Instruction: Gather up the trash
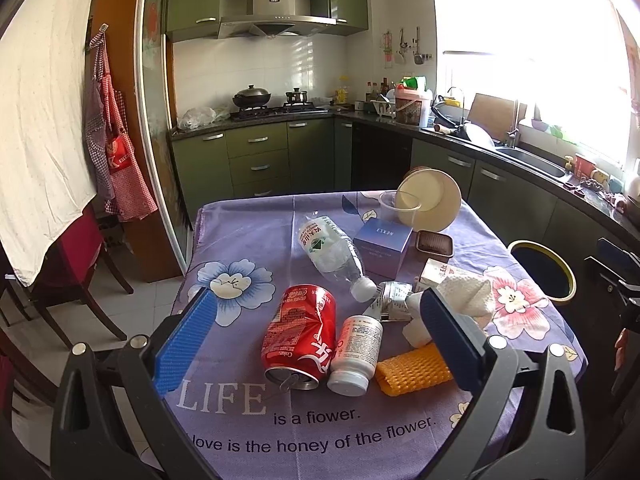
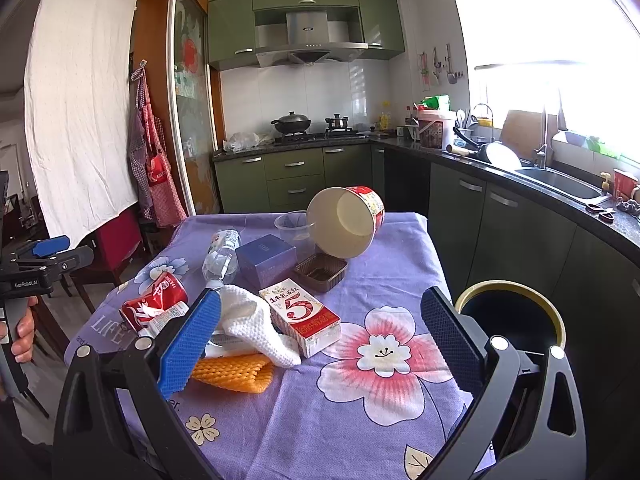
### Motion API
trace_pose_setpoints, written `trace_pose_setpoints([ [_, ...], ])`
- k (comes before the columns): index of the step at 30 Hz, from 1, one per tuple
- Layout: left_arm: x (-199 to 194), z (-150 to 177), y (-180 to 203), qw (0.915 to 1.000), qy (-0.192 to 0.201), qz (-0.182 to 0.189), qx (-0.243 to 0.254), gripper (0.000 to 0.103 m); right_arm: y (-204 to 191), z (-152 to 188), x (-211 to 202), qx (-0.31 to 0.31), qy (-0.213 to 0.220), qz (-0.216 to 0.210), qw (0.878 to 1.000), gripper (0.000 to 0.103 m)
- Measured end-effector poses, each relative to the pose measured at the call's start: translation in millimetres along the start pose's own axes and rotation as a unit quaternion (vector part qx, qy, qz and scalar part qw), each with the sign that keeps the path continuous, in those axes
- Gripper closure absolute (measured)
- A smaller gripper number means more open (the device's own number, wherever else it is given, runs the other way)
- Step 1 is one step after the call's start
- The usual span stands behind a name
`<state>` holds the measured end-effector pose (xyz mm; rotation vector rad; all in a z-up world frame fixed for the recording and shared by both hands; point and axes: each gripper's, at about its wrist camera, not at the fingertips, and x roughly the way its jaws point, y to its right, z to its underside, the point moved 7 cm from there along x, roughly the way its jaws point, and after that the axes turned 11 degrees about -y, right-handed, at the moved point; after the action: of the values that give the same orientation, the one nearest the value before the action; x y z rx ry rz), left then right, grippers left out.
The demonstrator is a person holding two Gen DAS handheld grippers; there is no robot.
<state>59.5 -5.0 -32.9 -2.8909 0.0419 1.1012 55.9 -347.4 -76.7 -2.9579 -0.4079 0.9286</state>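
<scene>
Blue-padded left tongs (image 1: pixel 316 336) and right tongs (image 2: pixel 320 336) gape wide, empty, above scattered trash.

Bin (image 2: pixel 512 312) right of table (image 2: pixel 400 248) (carton (image 2: pixel 304 316) apparently nearest).

the tablecloth (image 1: pixel 248 240) carries "life is a flower." and below it "love is the honey of the flower." in print, while the crushed red can (image 1: pixel 300 334) shows "coke" in small white letters beside chinese characters. the milk carton (image 2: pixel 304 316) bears a large "5" under a row of chinese characters, and the left gripper's handle (image 2: pixel 28 284) reads "genroboai". the blue box (image 1: pixel 382 252) has small pale lettering, and the water bottle (image 1: pixel 332 252) and pill bottle (image 1: pixel 356 354) have labels too small to read.
</scene>
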Motion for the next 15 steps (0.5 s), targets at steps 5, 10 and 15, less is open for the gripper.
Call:
trace_pose_setpoints([
  [5, 1.5, 0.8, 1.4, 1.0, 0.0, 0.001, 0.002, 0.006, 0.4, 0.9, 2.7, 0.0, -0.002, 0.0, 1.0, 0.004],
  [10, 2.2, 1.1, 1.7, 1.0, -0.001, 0.003, 0.002, 0.006, 0.5, 2.0, 4.0, 0.0, -0.002, 0.001, 1.0, 0.004],
  [15, 2.6, 2.1, 1.5, 1.0, -0.002, 0.004, 0.002, 0.006, 0.4, 1.8, 4.1, 0.0, -0.005, 0.002, 1.0, 0.004],
])
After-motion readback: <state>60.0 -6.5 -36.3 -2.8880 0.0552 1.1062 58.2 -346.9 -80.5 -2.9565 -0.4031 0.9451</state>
